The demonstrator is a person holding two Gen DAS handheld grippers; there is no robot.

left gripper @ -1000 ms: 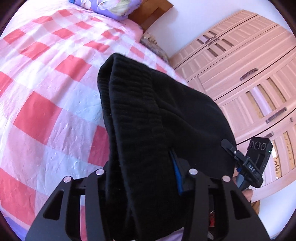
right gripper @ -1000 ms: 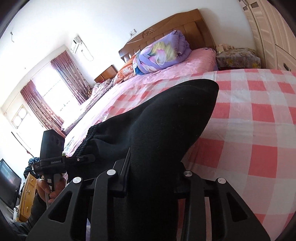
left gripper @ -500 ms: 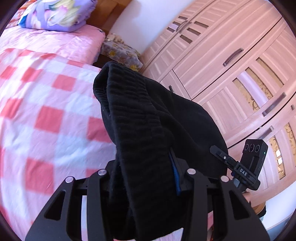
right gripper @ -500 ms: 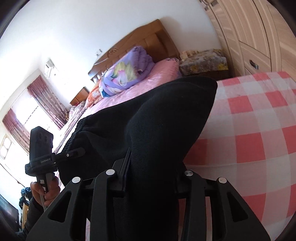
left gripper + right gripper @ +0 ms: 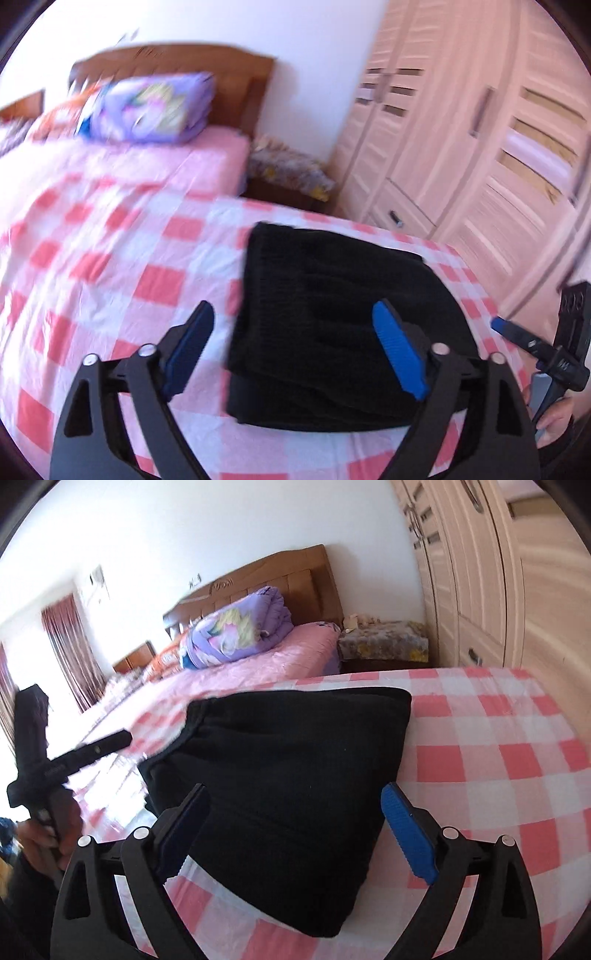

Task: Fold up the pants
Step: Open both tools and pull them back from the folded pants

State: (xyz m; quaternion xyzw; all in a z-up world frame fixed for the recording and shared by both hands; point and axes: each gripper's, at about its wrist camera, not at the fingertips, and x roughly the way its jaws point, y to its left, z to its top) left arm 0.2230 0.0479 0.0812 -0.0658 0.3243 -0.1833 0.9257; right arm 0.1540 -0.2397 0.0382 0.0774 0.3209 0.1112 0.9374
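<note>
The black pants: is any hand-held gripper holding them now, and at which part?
Neither. The pants lie folded on the bed; both hand-held grippers, left and right, have just opened.

Black pants, folded into a thick bundle.
I see them lying flat on the checked bedspread, near its wardrobe-side edge.

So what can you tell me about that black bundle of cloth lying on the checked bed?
The black knitted pants look soft and thick, with a ribbed weave and a band-like edge at the far left end. They are folded into a compact, roughly rectangular stack of several layers and lie flat on the pink-and-white checked bedsheet, near the bed's corner by the wardrobe. Both pairs of blue-padded fingers have just been opening and now stand wide, nothing pressing the cloth; only the sheet touches it.
</note>
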